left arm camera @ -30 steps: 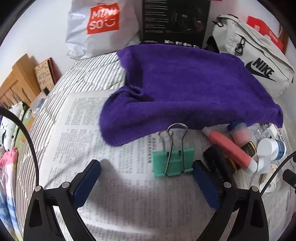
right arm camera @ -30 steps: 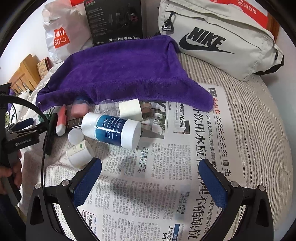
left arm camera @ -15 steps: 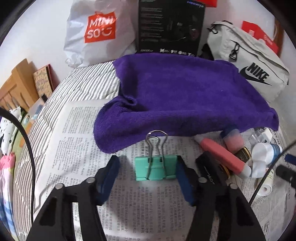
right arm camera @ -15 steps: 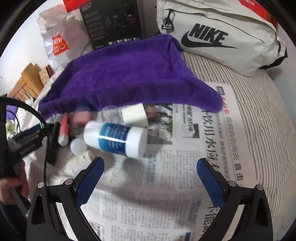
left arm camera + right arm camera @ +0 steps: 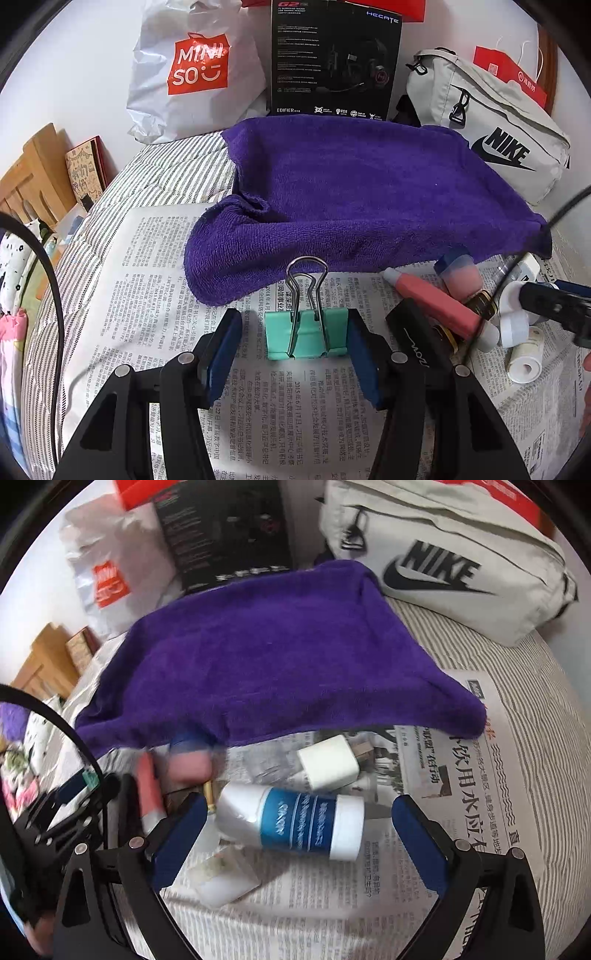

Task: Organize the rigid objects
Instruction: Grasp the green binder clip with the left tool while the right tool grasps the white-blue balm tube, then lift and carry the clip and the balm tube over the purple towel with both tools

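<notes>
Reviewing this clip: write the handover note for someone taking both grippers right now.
Left gripper: open, closing around the green binder clip on the newspaper; right pad touches, left pad has a gap.
Right gripper: open, straddling the lying blue-and-white bottle, not gripping.
Pink tube, white charger and small jars sit below the purple towel.
Nothing sorted yet; everything remains.
</notes>
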### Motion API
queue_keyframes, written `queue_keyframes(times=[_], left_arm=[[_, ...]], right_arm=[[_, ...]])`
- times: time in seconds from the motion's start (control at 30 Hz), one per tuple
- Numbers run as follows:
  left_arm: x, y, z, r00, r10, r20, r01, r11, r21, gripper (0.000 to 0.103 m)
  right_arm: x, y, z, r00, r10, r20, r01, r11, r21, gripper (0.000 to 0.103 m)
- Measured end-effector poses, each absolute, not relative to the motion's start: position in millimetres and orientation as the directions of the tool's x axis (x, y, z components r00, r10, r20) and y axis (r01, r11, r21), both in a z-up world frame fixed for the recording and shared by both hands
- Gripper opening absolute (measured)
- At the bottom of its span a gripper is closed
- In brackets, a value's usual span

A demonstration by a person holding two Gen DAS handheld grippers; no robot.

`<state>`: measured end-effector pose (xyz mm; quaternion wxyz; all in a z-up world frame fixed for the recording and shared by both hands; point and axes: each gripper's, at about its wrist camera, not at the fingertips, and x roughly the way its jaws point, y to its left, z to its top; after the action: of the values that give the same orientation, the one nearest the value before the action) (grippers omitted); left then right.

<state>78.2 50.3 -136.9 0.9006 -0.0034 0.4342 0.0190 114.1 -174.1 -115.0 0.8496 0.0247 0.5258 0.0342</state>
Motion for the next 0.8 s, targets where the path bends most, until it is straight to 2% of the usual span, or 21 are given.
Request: queue_keyframes(times=[0.13, 0.2, 0.57, 0.8], left_arm=[[78.6, 50.6, -136.9, 0.622, 0.029, -0.782, -0.037, 0.999, 0.008, 0.055], [77.4, 50.8, -136.9, 0.623, 0.029, -0.782, -0.037, 0.999, 0.008, 0.055], [77.3, 49.7, -135.8, 0.622, 0.021, -0.782, -0.027, 1.0, 0.005, 0.055], [74.9, 55.4, -132.7, 0.602, -0.005, -0.799, -0.006, 1.0, -0.011, 0.043]], right_arm=[[110.2, -169.6, -126.0, 0.417, 0.091, -0.904, -0.069, 0.995, 0.068, 0.091], [106.2, -168.5, -126.5, 0.427, 0.093, -0.899, -0.092, 0.994, 0.059, 0.081], [101.0, -191.5, -112.1, 0.476, 0.059, -0.877, -0.106, 0.994, 0.009, 0.081], [93.0, -206.1, -104.5, 0.496, 0.057, -0.867, -0.11, 0.994, 0.002, 0.081]])
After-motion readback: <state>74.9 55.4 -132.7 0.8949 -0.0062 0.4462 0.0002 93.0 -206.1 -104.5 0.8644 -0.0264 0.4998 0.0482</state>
